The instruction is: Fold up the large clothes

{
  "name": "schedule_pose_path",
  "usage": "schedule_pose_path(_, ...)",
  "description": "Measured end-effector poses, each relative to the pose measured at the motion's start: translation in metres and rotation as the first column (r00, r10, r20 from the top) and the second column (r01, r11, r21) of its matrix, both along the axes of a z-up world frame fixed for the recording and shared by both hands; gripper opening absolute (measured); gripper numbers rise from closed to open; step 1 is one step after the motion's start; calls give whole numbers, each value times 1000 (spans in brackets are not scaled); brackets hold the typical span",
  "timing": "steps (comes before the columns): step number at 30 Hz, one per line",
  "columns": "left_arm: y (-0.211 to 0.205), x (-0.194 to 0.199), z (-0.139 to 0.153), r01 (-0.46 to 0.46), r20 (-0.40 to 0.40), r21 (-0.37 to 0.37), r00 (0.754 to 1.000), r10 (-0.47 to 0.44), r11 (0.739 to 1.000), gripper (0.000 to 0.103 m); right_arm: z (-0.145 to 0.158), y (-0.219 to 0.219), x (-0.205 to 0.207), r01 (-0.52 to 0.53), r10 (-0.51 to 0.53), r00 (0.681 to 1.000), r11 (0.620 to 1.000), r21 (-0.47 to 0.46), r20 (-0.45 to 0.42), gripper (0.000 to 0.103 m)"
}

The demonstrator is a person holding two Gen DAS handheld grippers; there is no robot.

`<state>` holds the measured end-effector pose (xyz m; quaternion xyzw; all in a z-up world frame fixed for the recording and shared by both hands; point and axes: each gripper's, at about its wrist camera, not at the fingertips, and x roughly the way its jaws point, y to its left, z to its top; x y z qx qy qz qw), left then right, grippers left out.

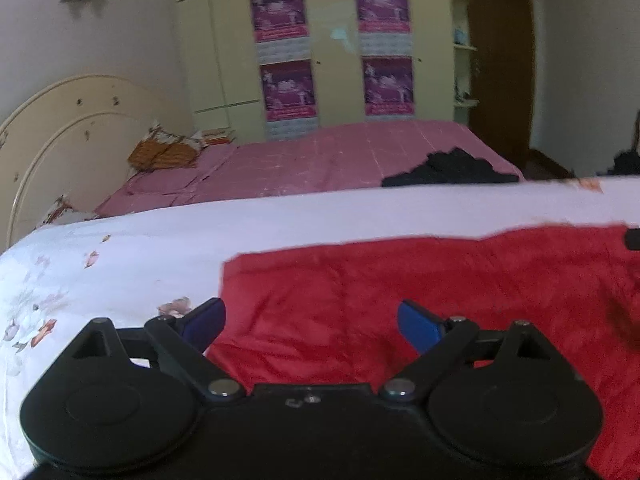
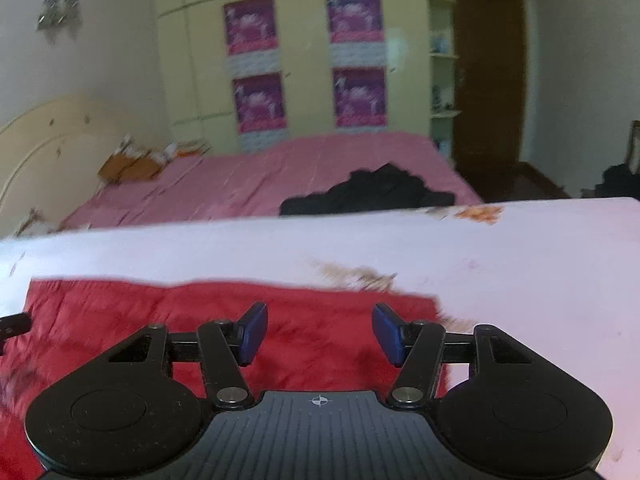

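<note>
A large red garment (image 1: 420, 292) lies flat on a white flowered sheet (image 1: 120, 248). My left gripper (image 1: 312, 320) is open and empty above the garment's left part, its left finger near the left edge. In the right wrist view the same red garment (image 2: 200, 320) lies below my right gripper (image 2: 320, 332), which is open and empty over the garment's right part, near its right edge. The tip of the other gripper shows at the far right of the left view (image 1: 632, 238) and the far left of the right view (image 2: 14, 324).
Behind the white sheet is a bed with a pink cover (image 1: 320, 156) and a dark garment (image 1: 452, 168) heaped on it. Pillows (image 1: 168, 148) lie by the cream headboard (image 1: 60, 140). A wardrobe with posters (image 1: 332, 52) and a brown door (image 1: 500, 60) stand at the back.
</note>
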<state>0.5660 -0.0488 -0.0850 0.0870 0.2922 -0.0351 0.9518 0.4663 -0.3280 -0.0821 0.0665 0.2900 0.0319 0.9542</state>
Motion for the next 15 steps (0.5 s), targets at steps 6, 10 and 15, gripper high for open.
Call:
schedule_pose_path(6,-7,7,-28,-20,-59,36,998,22,999,93,-32,30,8,-42,40,998,999,-28,-58,58)
schedule_pose_path(10,1,13,-42,-66,-83,9,994,66,998,99,-58,34,22,-22,12,994,995,-92,-107,59)
schedule_pose_path(15,9,18,-50,-107,-103,-24,989,104,994,101,-78,33,31,-6,-12,995,982,-187,-96,59)
